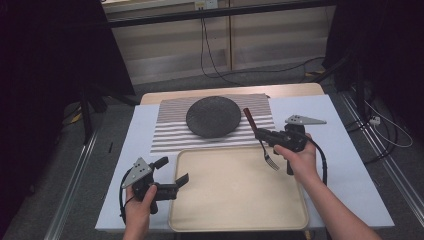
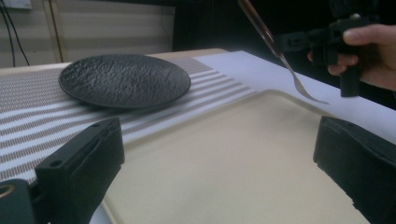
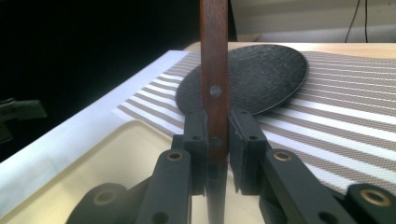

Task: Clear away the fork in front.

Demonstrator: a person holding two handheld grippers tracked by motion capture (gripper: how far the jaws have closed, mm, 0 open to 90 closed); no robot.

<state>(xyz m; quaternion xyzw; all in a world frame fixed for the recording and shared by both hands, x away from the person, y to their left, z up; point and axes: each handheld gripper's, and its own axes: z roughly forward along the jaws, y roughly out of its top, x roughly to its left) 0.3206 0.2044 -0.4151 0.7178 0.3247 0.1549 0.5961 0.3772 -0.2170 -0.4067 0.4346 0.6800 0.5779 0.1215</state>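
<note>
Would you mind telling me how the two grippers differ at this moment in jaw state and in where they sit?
The right gripper is shut on the fork's wooden handle; the left gripper stands open with nothing between its jaws. The right gripper holds its fork above the tray's far right corner, near the black plate; the left gripper sits at the tray's left edge. Both are black and hand-held.

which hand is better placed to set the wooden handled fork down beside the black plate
Right, most likely. The right gripper is shut on the wooden-handled metal fork, held in the air right beside the round black textured plate. The left gripper is open with nothing in it, low at the beige tray's left edge.
</note>
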